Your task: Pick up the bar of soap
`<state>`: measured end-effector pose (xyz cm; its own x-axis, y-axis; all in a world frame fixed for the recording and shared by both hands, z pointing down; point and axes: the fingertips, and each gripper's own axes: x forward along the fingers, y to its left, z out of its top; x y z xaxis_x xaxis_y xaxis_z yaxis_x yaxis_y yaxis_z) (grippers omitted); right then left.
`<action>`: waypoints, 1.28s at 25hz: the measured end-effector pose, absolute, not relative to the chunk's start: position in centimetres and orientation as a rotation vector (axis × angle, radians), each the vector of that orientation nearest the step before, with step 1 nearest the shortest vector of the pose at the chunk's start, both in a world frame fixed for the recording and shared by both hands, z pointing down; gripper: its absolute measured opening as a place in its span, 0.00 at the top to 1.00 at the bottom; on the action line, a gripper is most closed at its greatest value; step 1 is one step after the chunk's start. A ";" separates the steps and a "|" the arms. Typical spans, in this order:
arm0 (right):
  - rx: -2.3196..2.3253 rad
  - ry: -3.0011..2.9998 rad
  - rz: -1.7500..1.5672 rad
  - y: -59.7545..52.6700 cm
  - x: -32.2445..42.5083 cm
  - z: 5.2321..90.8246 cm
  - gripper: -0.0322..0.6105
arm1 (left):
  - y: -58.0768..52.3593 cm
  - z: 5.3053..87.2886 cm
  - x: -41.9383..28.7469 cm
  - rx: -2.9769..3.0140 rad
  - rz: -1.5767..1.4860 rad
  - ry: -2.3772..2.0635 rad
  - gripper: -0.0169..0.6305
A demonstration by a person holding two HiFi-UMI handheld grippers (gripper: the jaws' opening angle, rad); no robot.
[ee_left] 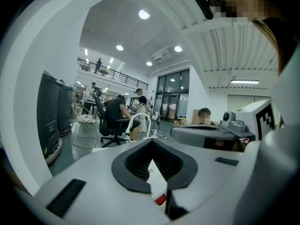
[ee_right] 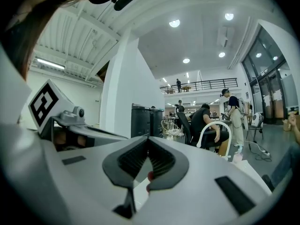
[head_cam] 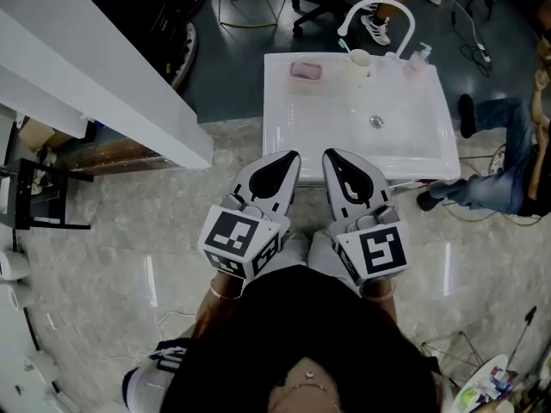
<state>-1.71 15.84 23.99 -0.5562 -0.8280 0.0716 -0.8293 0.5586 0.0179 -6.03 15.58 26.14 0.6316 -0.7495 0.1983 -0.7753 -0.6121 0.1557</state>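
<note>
at the far left corner of the white sink (head_cam: 293, 132) top lies the bar of soap (head_cam: 306, 70), a pale pink block that seems to rest on a small dish. its long axis runs left to right, along the sink's far edge. to its right along that edge stand a cup (head_cam: 359, 58), the curved white faucet (head_cam: 379, 7) and a small bottle (head_cam: 419, 56), all clear of the soap.

both claws hang side by side just off the sink's near edge, close to the person's body and well apart from the soap. the left claw (head_cam: 291, 156) has its 2 jaws together with nothing between them. its own view shows the tips meeting and only the white sink through the gap behind them. the right claw (head_cam: 332, 154) is closed and empty as well. both point roughly level toward the far edge.

the soap lies ahead across the full depth of the sink, almost in line with the left claw and off to the left of the right claw. so the left claw looks the nearer and the straighter reach. neither gripper view shows the soap yet, only the faucet arch beyond the tips.

the pick has not begun. i judge that whichever claw goes must open first, then cross the sink. because the bar lies crosswise, closing front to back over its short side looks easiest. a wet bar could slip out of a light pinch.
</note>
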 end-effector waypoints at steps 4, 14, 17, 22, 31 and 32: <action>1.463 -2.691 0.033 13.7 -0.8 24.6 0.94 | 13.5 26.5 -5.3 2.628 0.169 -1.237 0.98; 1.443 -2.688 0.026 6.3 1.4 25.8 0.94 | 5.9 27.8 -3.2 2.594 0.194 -1.269 0.98; 1.437 -2.699 0.056 3.8 2.7 26.1 0.94 | 3.4 28.1 -2.1 2.584 0.205 -1.280 0.98; 1.391 -2.726 0.073 0.2 4.3 26.6 0.94 | -0.2 28.4 -0.7 2.553 0.213 -1.315 0.98; 1.284 -2.762 0.111 -5.3 6.4 26.9 0.94 | -5.3 28.3 1.1 2.487 0.201 -1.415 0.98; 1.273 -2.751 0.120 -5.8 6.6 27.1 0.94 | -5.6 28.4 1.2 2.480 0.203 -1.423 0.98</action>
<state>6.64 -5.77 27.15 -0.6430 -0.7547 0.1304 -0.7632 0.6456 -0.0267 1.25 -5.62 28.45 0.5064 -0.8237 0.2553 -0.8622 -0.4785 0.1662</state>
